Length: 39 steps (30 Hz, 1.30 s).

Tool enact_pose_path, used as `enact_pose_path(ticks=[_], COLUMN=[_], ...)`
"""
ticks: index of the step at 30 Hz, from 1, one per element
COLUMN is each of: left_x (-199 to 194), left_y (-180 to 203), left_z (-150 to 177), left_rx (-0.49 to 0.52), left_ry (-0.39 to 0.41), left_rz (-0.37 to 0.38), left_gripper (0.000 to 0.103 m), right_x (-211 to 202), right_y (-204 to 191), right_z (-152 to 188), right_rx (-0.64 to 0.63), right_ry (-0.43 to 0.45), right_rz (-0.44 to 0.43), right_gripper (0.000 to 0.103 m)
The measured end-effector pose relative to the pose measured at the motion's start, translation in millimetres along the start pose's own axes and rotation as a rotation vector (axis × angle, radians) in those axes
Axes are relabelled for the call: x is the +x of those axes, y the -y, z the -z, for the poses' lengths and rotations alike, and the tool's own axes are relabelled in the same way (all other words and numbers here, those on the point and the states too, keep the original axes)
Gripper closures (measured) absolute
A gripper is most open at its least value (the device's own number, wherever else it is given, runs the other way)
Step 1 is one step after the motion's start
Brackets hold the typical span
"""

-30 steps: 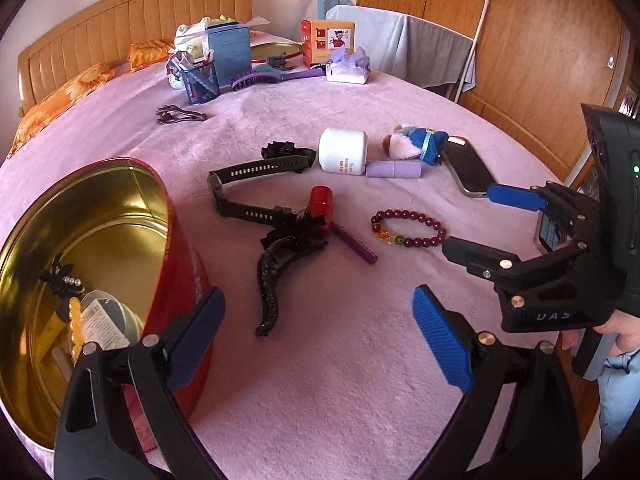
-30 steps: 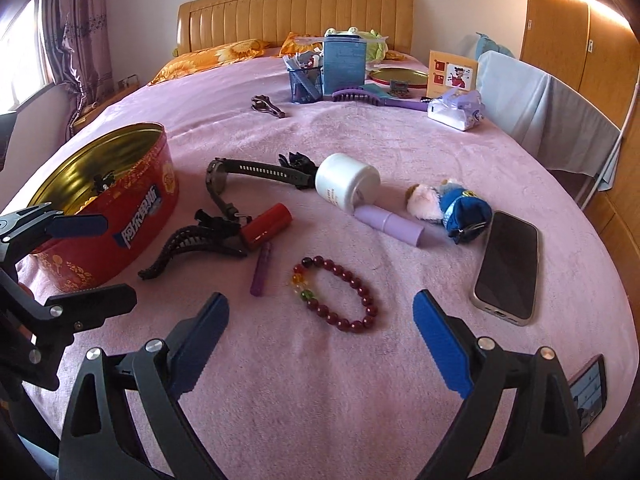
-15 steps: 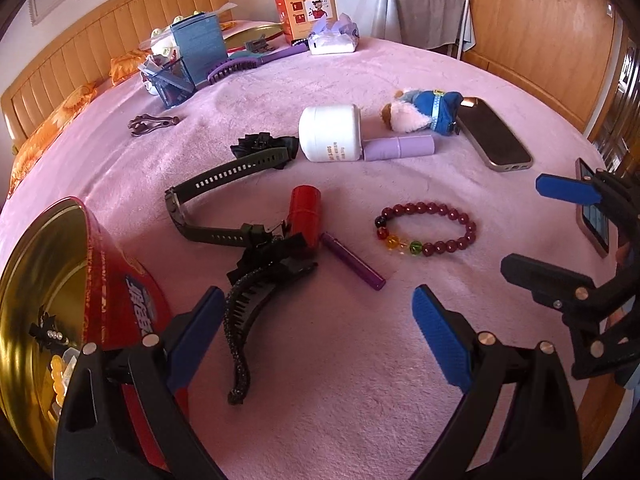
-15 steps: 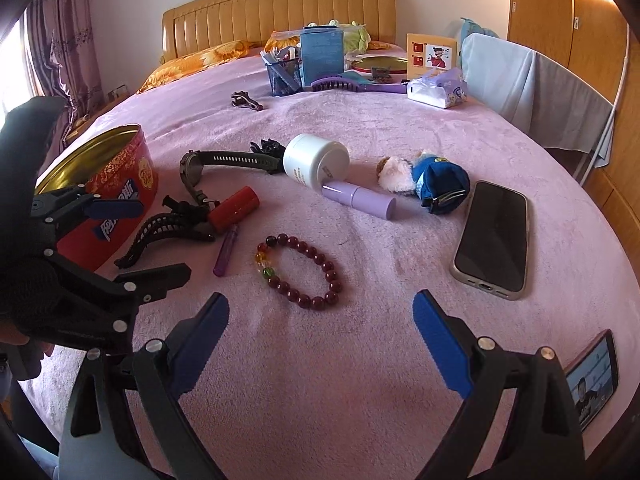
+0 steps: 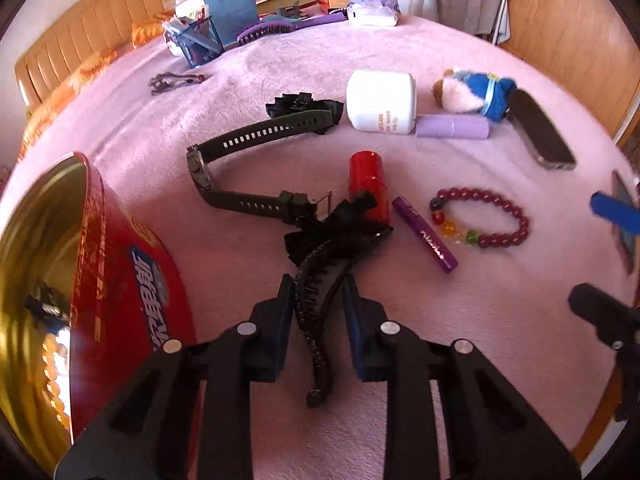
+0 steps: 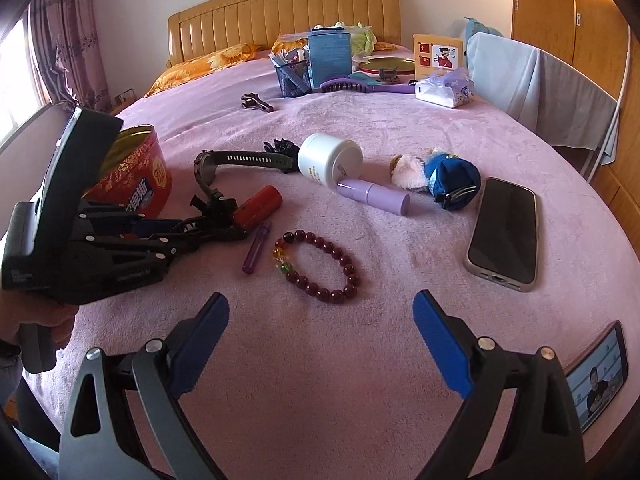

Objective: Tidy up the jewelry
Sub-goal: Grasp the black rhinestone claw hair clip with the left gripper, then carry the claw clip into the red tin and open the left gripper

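The left gripper (image 5: 316, 312) is closed around a black hair clip (image 5: 324, 276) lying on the pink bedspread (image 5: 400, 420) — its blue pads press the clip's toothed curve from both sides. Just beside it stands the open red tin (image 5: 132, 280), gold inside. The right gripper (image 6: 320, 332) hangs with its fingers spread wide and empty above the bedspread, near the dark red bead bracelet (image 6: 320, 264), which lies between a purple tube (image 6: 256, 246) and a phone (image 6: 506, 232).

Pink-blanketed bed (image 6: 360, 360), wooden headboard (image 6: 288, 12), wardrobe (image 6: 560, 16).
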<state>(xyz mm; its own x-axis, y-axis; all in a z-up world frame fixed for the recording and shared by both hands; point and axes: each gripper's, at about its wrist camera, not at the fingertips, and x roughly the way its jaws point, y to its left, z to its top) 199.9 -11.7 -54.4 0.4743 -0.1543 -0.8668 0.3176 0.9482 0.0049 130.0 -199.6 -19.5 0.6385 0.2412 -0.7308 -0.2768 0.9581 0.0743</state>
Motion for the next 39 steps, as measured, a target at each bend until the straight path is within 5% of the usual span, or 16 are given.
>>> enact_pose_path(ticks=[9, 16, 29, 34, 35, 36, 37, 39], left_x=[-69, -123, -143, -137, -137, -137, -140, -146], left_y=[-10, -58, -196, -218, -221, -223, -225, -227], left_z=[10, 19, 79, 96, 98, 100, 102, 105], left_rx=[-0.004, -0.072, -0.266, -0.288, -0.295, -0.304, -0.313, -0.336], left_ry=[0.174, 0.268, 0.216, 0.197, 0.200, 0.207, 0.223, 0.281], left_rz=[0.084, 0.076, -0.092, -0.115, -0.114, -0.111, -0.111, -0.128], left_gripper=[0.081, 0.081, 0.081, 0.080, 0.078, 0.065, 0.039, 0.021], right_x=[-12, -17, 12, 30, 30, 30, 30, 28], right_y=[-14, -67, -239, -273, -275, -273, -272, -264], right_z=[-11, -38, -93, -93, -92, -90, -89, -87], right_rx=[0.004, -0.056, -0.289, -0.315, -0.318, -0.320, -0.320, -0.313], right_ry=[0.032, 0.065, 0.083, 0.042, 0.041, 0.041, 0.043, 0.048], right_rz=[-0.017, -0.081, -0.347, -0.353, -0.351, -0.348, -0.344, -0.339], right_gripper=[0.009, 0.009, 0.006, 0.006, 0.006, 0.006, 0.006, 0.006])
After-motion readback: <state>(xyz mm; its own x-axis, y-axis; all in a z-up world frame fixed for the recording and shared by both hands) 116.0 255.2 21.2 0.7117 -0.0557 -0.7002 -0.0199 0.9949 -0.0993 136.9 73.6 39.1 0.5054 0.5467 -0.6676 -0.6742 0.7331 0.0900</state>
